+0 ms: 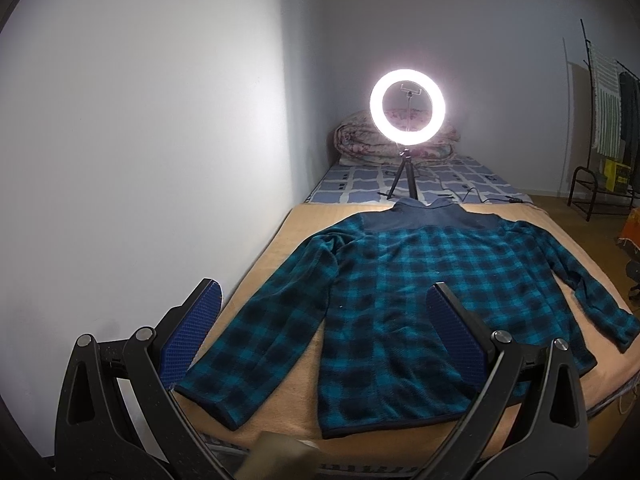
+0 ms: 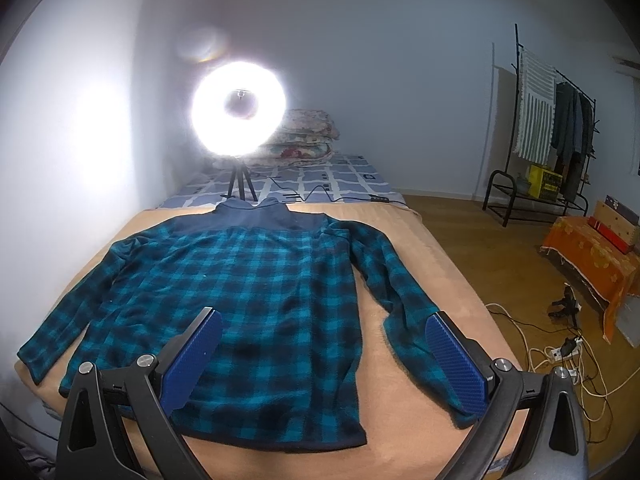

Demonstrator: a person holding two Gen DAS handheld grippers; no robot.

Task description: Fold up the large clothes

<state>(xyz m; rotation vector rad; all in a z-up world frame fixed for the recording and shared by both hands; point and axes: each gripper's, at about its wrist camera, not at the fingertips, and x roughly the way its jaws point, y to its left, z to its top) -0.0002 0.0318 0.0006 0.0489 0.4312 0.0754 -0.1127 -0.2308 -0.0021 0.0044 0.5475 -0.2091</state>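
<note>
A teal and black plaid fleece shirt (image 1: pixel 400 300) with a navy yoke and collar lies flat, back up, on the tan blanket (image 1: pixel 276 264) of the bed, both sleeves spread down and outward. It also shows in the right wrist view (image 2: pixel 248 292). My left gripper (image 1: pixel 324 312) is open and empty, held above the shirt's hem and left sleeve. My right gripper (image 2: pixel 324 340) is open and empty, held above the hem, its right finger over the right sleeve cuff (image 2: pixel 416 360).
A lit ring light on a tripod (image 1: pixel 407 106) stands behind the collar, with folded quilts (image 1: pixel 360 140) beyond. The wall (image 1: pixel 140 160) runs along the bed's left side. On the right are a clothes rack (image 2: pixel 556 128), an orange-covered bench (image 2: pixel 592 264) and cables with a power strip (image 2: pixel 564 354) on the floor.
</note>
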